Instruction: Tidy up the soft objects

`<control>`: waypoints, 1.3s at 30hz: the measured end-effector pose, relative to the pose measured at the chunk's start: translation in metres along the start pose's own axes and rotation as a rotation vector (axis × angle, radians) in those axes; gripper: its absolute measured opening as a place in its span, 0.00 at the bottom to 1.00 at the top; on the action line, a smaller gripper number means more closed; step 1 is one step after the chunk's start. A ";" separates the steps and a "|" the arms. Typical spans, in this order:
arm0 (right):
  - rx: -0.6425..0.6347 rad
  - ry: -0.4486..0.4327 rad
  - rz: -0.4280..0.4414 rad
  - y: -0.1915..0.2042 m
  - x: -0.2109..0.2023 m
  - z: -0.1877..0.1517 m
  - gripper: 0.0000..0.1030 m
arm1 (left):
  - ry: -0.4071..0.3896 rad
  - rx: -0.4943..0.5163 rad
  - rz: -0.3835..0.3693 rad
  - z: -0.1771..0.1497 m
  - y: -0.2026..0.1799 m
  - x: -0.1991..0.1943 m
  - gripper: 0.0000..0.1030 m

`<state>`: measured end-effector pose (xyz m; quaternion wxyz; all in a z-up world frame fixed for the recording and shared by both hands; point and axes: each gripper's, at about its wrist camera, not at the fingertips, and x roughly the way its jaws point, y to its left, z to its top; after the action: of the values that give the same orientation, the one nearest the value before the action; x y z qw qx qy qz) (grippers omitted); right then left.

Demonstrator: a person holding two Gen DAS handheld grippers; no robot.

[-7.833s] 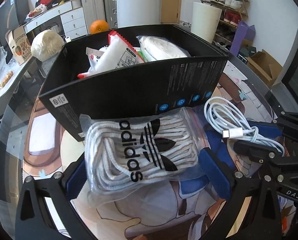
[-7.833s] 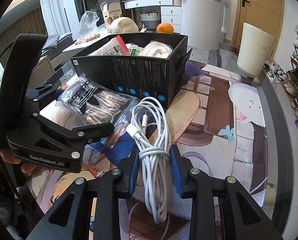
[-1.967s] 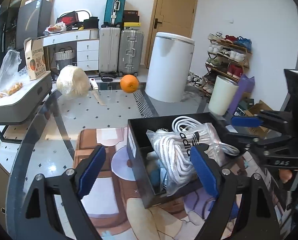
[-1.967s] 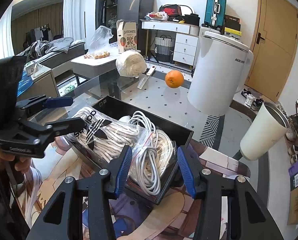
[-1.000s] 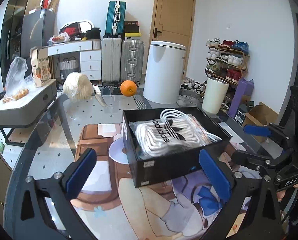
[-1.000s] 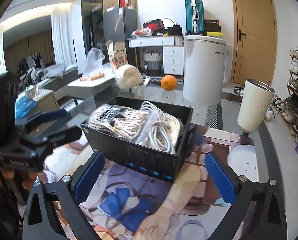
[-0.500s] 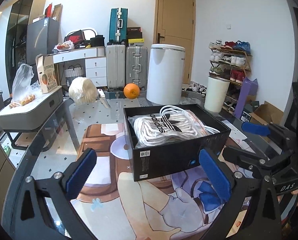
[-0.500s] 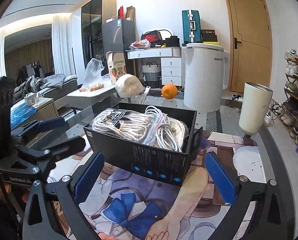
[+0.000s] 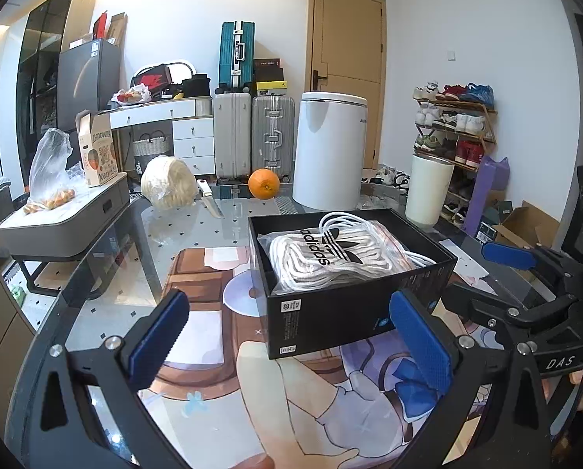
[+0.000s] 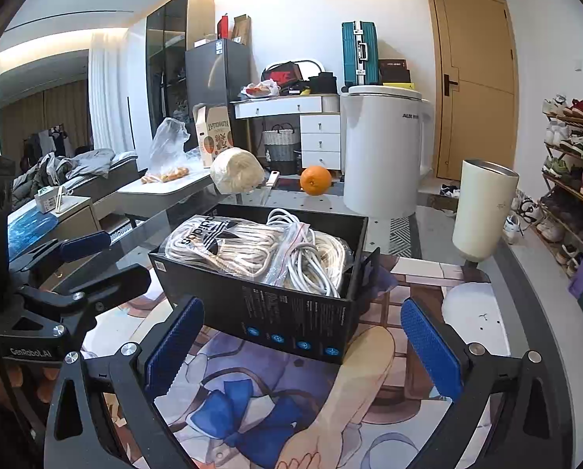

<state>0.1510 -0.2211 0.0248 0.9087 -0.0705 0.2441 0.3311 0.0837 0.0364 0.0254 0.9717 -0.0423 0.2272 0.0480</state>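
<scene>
A: Where was the bag of laces when you looked?

B: The clear bag of white laces (image 9: 328, 252), with a black adidas print on it, lay inside the black box (image 9: 354, 305), right of the middle of the left wrist frame. A coil of white cable (image 10: 315, 258) lay in the same box, touching the bag on its right side in the right wrist frame.

A: And the claws, what did they do?

B: Both were spread wide and held nothing. The left claw (image 9: 291, 336) was in the lower part of its frame, with one blue pad (image 9: 158, 338) at the lower left and the other in front of the box's near right corner. The right claw (image 10: 299, 342) was at the bottom of its frame, and the box showed between its two pads. Each claw was also visible from the other camera, at the edge of the frame.

A: What did the box stand on?

B: On the glass counter (image 9: 96, 312), on a printed mat (image 10: 260, 402) with a cartoon figure. I could not tell if any pad touched the box.

A: Was something else on the counter?

B: Yes. Behind the box, in the upper middle of the left wrist frame, were an orange (image 9: 263, 183), a knife (image 9: 210, 203) and a wrapped pale round bundle (image 9: 168, 188). A cream tumbler (image 10: 483, 211) stood at the right, well apart from the box.
</scene>
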 end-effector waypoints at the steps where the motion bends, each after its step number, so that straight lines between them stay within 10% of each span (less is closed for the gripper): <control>1: 0.000 -0.001 -0.003 0.000 0.000 0.000 0.99 | 0.000 -0.004 -0.002 0.000 0.001 0.000 1.00; 39: 0.001 -0.024 -0.014 0.000 -0.004 -0.001 0.99 | -0.009 0.008 0.008 -0.001 -0.001 -0.002 1.00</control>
<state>0.1480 -0.2237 0.0258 0.9138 -0.0677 0.2330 0.3256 0.0815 0.0347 0.0253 0.9727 -0.0371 0.2232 0.0514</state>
